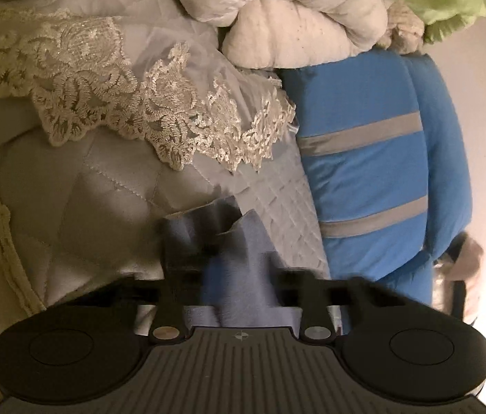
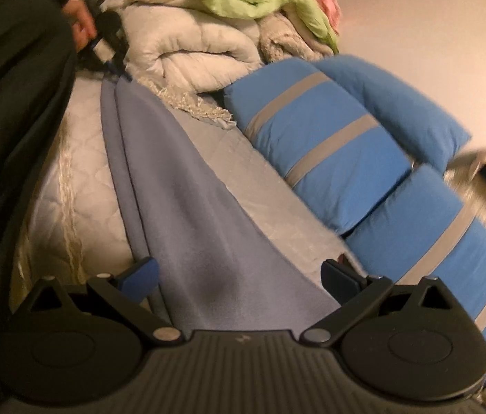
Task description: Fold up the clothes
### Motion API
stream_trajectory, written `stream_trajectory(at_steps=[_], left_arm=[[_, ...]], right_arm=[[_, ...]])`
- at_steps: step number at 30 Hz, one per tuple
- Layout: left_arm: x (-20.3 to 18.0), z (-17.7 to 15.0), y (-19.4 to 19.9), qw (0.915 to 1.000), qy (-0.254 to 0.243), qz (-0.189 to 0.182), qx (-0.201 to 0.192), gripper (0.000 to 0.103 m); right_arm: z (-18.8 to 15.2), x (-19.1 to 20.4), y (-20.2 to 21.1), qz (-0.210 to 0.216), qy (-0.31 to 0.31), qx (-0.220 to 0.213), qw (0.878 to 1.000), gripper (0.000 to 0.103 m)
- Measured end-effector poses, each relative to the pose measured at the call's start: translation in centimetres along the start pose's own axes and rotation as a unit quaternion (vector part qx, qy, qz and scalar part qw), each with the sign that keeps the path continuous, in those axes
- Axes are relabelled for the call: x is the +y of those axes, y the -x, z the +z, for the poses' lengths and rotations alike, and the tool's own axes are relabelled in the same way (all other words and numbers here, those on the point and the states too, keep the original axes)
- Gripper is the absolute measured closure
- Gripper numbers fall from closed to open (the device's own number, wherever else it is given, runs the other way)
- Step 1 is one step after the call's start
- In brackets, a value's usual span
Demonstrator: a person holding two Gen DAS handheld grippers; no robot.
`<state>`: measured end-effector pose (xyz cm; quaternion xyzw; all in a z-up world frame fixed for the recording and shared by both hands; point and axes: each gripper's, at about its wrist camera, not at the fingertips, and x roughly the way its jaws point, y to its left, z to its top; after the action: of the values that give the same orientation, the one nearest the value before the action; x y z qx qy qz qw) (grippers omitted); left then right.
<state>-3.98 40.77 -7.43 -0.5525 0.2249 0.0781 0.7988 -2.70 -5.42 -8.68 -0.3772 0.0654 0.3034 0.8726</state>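
We saw a smooth grey-blue cloth (image 2: 187,193) stretched in long soft folds from lower centre to upper left of the right wrist view, over a quilted white bedspread (image 1: 80,207) edged with scalloped lace (image 1: 146,110); our left gripper (image 1: 224,241) had its jaws pinched on a bunched corner of it; our right gripper (image 2: 239,272) stood wide, the cloth lying between unpressed; puffy blue pillows (image 2: 329,151) with grey stripes lay at right.

Grey-blue garment (image 2: 205,214): smooth matt cloth. Bed cover (image 1: 80,207): quilted, faint sheen, stitched diamonds. Lace trim (image 1: 132,103): rough embroidered openwork. Blue pillows (image 2: 325,158): matt cloth, satin-grey bands. Cream duvet (image 1: 294,10): puffy, soft.
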Motion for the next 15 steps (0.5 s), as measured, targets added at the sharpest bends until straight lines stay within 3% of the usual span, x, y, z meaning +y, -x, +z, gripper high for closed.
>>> stream_trajectory(at_steps=[6,10,15], left_arm=[[-1.7,0.1,1.1,0.9984,-0.048,0.019,-0.023,0.099],[-3.1,0.0,1.5,0.9937,-0.093,0.055,-0.032,0.100],[-3.1,0.7,1.5,0.9904,-0.102,0.089,-0.026,0.100]], right_arm=[[-0.4,2.5,-0.4,-0.030,0.088,0.000,0.996,0.000],[-0.4,2.6,-0.4,-0.024,0.081,-0.001,0.996,0.000],[-0.3,1.9,-0.3,-0.026,0.058,-0.001,0.998,0.000]])
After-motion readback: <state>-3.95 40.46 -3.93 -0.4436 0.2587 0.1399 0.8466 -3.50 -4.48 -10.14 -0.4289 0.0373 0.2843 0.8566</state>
